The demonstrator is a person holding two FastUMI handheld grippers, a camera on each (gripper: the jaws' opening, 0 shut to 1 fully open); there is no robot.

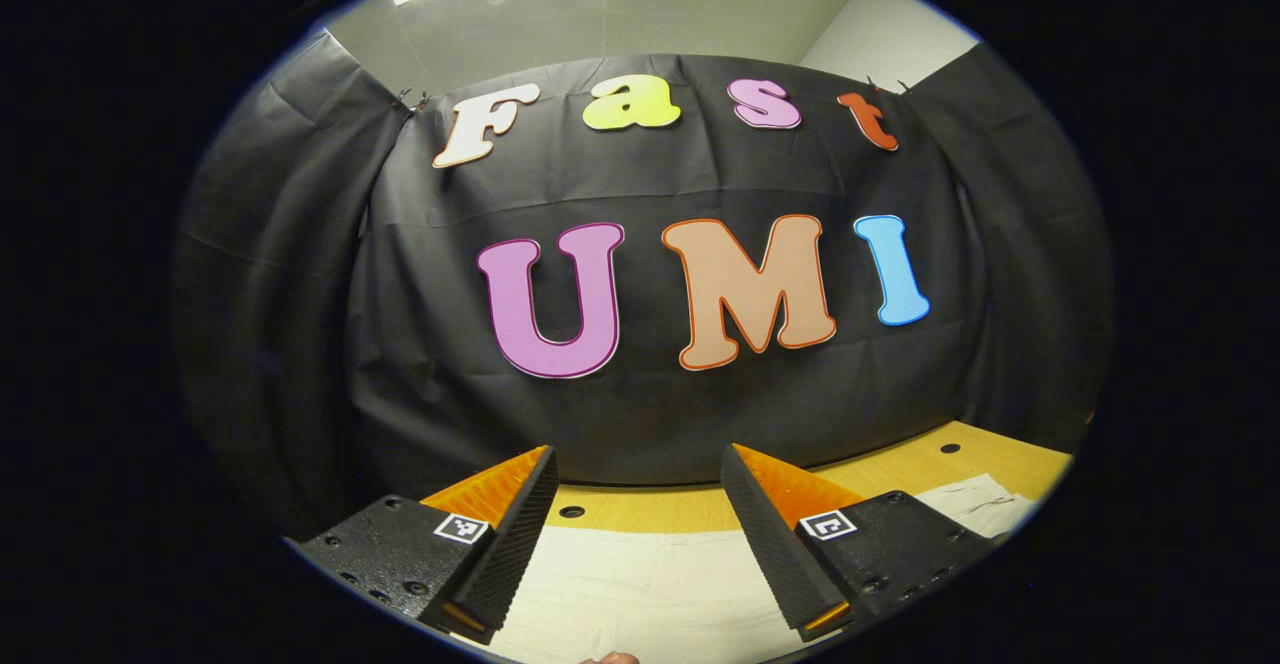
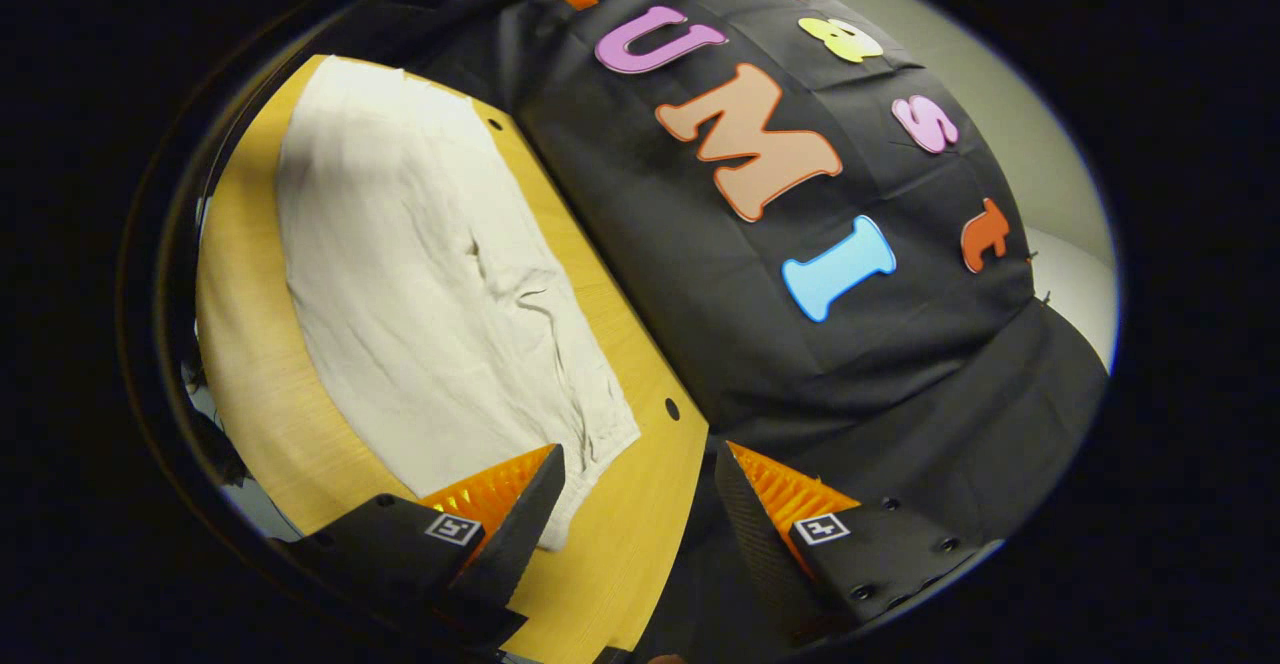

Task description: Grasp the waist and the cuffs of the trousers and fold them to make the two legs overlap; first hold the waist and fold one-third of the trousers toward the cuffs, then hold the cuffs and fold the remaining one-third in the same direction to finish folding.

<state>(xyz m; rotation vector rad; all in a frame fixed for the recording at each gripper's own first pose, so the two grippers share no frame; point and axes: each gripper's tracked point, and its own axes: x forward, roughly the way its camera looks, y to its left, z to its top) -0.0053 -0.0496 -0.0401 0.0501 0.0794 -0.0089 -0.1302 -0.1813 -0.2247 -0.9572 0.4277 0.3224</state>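
Observation:
Off-white trousers [image 2: 430, 284] lie flat and slightly wrinkled along the wooden table [image 2: 640, 504] in the right gripper view, one end reaching the near corner. My right gripper [image 2: 635, 464] hovers open above that end near the table's edge, nothing between its fingers. In the left gripper view the trousers [image 1: 640, 584] spread pale just below my left gripper [image 1: 640, 464], which is open and holds nothing; more of the cloth [image 1: 985, 504] lies at the right.
The black booth wall [image 1: 640, 394] rises directly behind the table [image 1: 640, 509]. Small round holes [image 2: 672, 409] dot the tabletop near its back edge. A fingertip [image 1: 610, 658] peeks in at the bottom of the left gripper view.

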